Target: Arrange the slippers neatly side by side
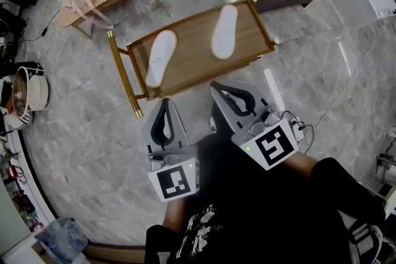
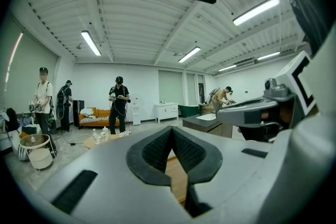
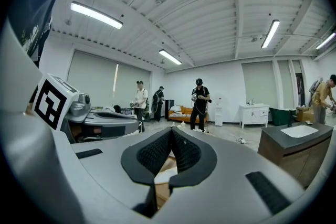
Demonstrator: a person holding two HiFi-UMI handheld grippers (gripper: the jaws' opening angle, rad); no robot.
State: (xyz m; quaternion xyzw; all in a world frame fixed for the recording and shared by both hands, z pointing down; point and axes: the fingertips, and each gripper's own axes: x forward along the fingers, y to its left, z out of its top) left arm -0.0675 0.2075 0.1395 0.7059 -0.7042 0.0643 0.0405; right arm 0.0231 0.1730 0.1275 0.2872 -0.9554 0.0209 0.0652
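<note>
Fingers (image 2: 152,152) of your left gripper (image 1: 166,103) are pressed together with nothing between them. The right gripper (image 1: 218,88) is likewise closed and empty. Both are held low, just short of the near rim of the wooden table (image 1: 192,62), and neither touches a slipper.

**Task objects.** Two pale slippers lie flat on the table top. The nearer slipper (image 1: 161,57) sits toward the left end. The farther slipper (image 1: 224,31) sits toward the right and further back. They are well apart, staggered, and not quite parallel, so the pair is judged not yet arranged.

**Hazards from this position.**
- Closed jaws: if you reach in as you are, you can only nudge a slipper. A nudge may spin it or slide it toward the table edge.
- Flat, thin slippers: they offer little to pinch from above. Jaws brought down steeply may scrape the wood or clip only the edge, which then slips free.
- Light frame on slim legs: the table looks easy to move, so a firm push could shift it.
- Grippers close together: if both converge on one slipper, they may knock each other.
</note>
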